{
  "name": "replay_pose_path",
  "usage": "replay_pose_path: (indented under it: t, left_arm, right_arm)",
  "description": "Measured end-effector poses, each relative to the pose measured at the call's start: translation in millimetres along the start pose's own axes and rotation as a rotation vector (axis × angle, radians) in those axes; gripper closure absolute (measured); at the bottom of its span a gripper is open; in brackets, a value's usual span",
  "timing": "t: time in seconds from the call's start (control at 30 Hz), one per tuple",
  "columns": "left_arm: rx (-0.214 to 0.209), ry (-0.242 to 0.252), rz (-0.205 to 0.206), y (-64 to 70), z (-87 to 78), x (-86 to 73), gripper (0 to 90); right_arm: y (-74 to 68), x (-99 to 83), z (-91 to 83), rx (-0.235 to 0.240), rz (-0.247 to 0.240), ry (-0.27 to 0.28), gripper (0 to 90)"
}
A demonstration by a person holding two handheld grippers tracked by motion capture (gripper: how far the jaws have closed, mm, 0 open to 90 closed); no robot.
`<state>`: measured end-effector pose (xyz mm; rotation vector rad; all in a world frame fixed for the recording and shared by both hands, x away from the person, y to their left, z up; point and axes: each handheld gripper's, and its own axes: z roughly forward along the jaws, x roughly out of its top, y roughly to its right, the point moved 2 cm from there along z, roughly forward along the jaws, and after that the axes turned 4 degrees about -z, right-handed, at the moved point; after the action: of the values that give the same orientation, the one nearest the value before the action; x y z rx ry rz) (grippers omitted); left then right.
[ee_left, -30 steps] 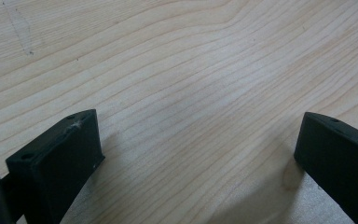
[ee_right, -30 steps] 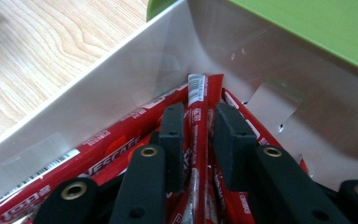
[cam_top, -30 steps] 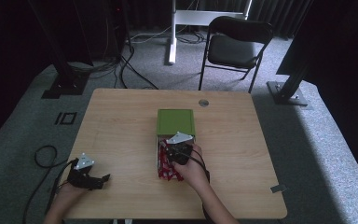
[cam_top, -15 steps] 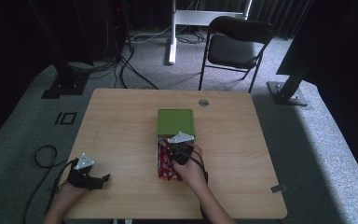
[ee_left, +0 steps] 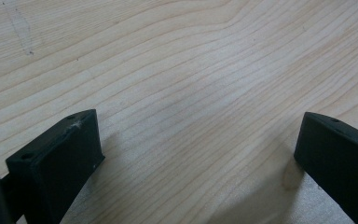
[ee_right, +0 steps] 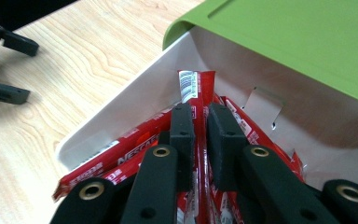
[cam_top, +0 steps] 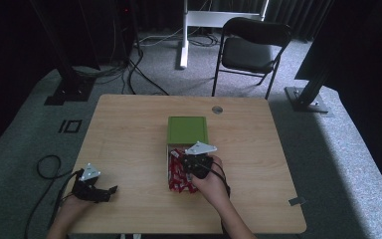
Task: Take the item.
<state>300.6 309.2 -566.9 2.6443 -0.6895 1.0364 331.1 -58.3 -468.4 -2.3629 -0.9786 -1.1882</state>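
A white box (cam_top: 168, 164) of several red Nescafe sachets (cam_top: 178, 178) sits at the table's middle, its green lid (cam_top: 187, 129) slid back over the far half. My right gripper (cam_top: 183, 162) reaches into the box. In the right gripper view it (ee_right: 200, 116) is shut on one red sachet (ee_right: 196, 84), which stands up between the jaws against the white wall (ee_right: 121, 116) below the green lid (ee_right: 298, 42). My left gripper (cam_top: 110, 190) rests at the front left of the table, open, with bare wood between its jaws (ee_left: 200, 140).
The wooden table (cam_top: 129, 129) has a round cable hole (cam_top: 217, 109) near its far edge. A black folding chair (cam_top: 251, 50) and cables lie on the floor beyond. My left gripper (ee_right: 9, 65) also shows far off in the right gripper view.
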Motion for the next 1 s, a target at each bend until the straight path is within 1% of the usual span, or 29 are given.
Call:
replay_pose_path:
  t: [0.17,0.2,0.23,0.33,0.37,0.5,0.53,0.6,0.67,0.7,0.8,0.9,0.93,0.97,1.0]
  left_arm:
    - [0.001,0.001,0.0,0.0,0.1,0.0,1.4]
    - [0.0,0.001,0.0,0.0,0.1,0.0,1.4]
    - [0.0,0.0,0.0,0.0,0.0,0.0,1.4]
    - [0.0,0.0,-0.001,0.1,0.0,0.0,1.4]
    - [0.0,0.0,-0.001,0.1,0.0,0.0,1.4]
    - [0.0,-0.001,-0.001,0.0,0.0,0.0,1.4]
    - [0.0,-0.001,-0.001,0.0,-0.1,0.0,1.4]
    - [0.0,-0.001,-0.001,0.0,-0.1,0.0,1.4]
    - [-0.001,-0.001,-0.001,0.0,-0.1,0.0,1.4]
    - [0.0,-0.001,-0.001,0.0,-0.1,0.0,1.4]
    - [0.0,-0.001,-0.001,0.0,-0.1,0.0,1.4]
    - [-0.001,-0.001,-0.001,0.0,-0.1,0.0,1.4]
    - [0.0,-0.001,-0.001,0.0,-0.1,0.0,1.4]
    - [-0.001,-0.001,-0.001,0.0,-0.1,0.0,1.4]
    - [0.0,-0.001,-0.001,0.0,-0.1,0.0,1.4]
  right_arm:
    - [-2.1,0.6,-9.4,0.021,-0.001,0.014,81.0]
    - [-2.7,0.8,-11.2,0.027,0.005,0.021,80.9]
    - [-3.2,1.0,-12.9,0.033,0.0,0.019,81.0]
    - [-3.7,2.6,-18.1,0.024,-0.009,0.031,80.9]
    - [-3.8,3.5,-20.0,0.027,-0.002,0.04,80.9]
    - [-4.0,8.5,-28.3,0.032,0.002,0.074,80.9]
    - [-3.3,10.0,-30.3,0.027,0.004,0.087,81.0]
    - [-1.4,12.8,-34.2,0.004,-0.005,0.1,80.9]
    - [1.0,14.9,-37.7,-0.002,0.01,0.121,81.0]
    - [2.0,15.7,-39.2,-0.01,0.004,0.121,80.9]
    - [6.3,18.3,-43.3,-0.023,0.012,0.136,80.9]
    - [13.5,20.9,-47.7,-0.052,0.021,0.151,80.9]
    - [16.3,21.3,-49.2,-0.072,0.03,0.165,81.0]
    - [19.0,21.5,-50.3,-0.085,0.03,0.165,80.9]
    - [21.8,21.6,-51.1,-0.089,0.037,0.169,80.9]
